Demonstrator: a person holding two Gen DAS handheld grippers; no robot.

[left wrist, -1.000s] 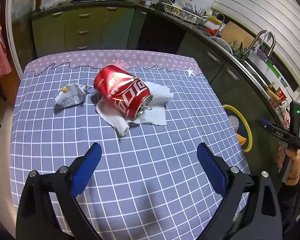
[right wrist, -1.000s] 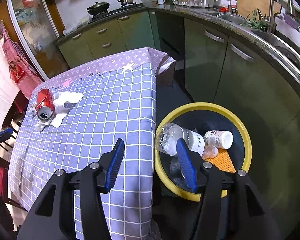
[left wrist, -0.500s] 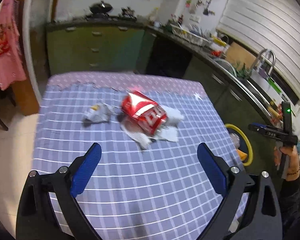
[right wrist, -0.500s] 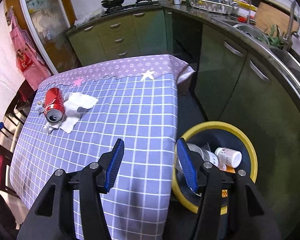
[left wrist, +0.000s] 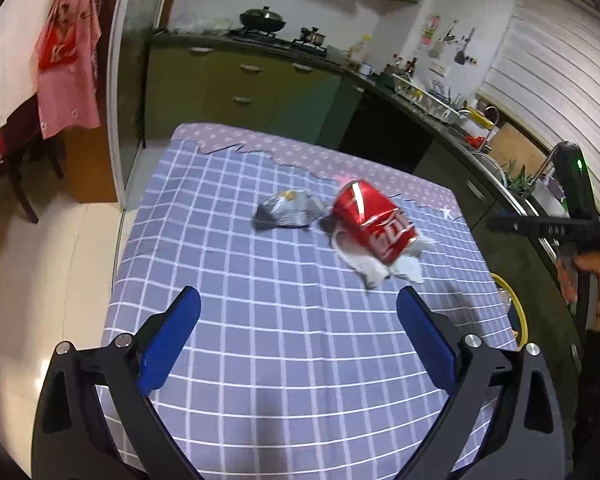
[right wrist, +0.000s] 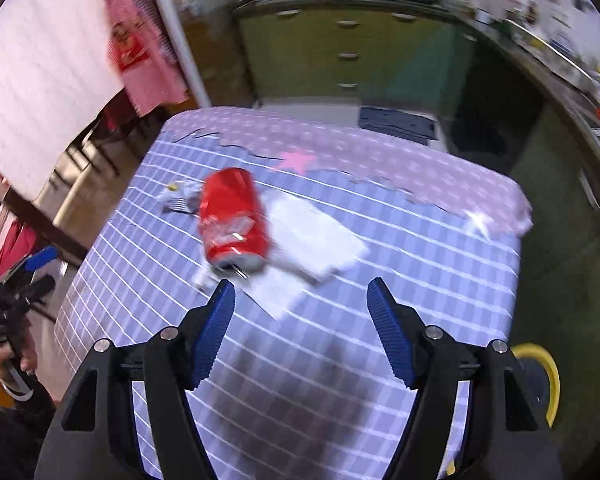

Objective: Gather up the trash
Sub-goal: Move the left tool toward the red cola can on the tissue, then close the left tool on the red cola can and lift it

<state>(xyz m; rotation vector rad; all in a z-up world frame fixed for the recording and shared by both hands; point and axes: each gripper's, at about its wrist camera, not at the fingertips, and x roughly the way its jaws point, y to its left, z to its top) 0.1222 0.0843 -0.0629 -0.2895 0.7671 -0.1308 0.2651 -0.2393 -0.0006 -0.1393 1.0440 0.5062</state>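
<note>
A red cola can point(left wrist: 374, 224) lies on its side on a white paper tissue point(left wrist: 384, 268) on the checked tablecloth point(left wrist: 260, 320). A crumpled grey wrapper point(left wrist: 288, 212) lies just left of the can. My left gripper point(left wrist: 298, 334) is open and empty, above the near part of the table. In the right wrist view the can point(right wrist: 234, 220) and the tissue point(right wrist: 312, 236) sit just ahead of my right gripper point(right wrist: 300, 320), which is open and empty. The wrapper point(right wrist: 178, 198) shows behind the can.
A yellow-rimmed trash bin point(right wrist: 548, 376) stands on the floor off the table's right side, also seen in the left wrist view point(left wrist: 516, 312). Green kitchen cabinets point(left wrist: 252, 88) and a counter run behind and to the right. Chairs point(left wrist: 8, 168) stand to the left.
My right gripper has swung from over the bin to over the table and opened wider, close to the can. My left gripper has pulled back and to the left, away from the can.
</note>
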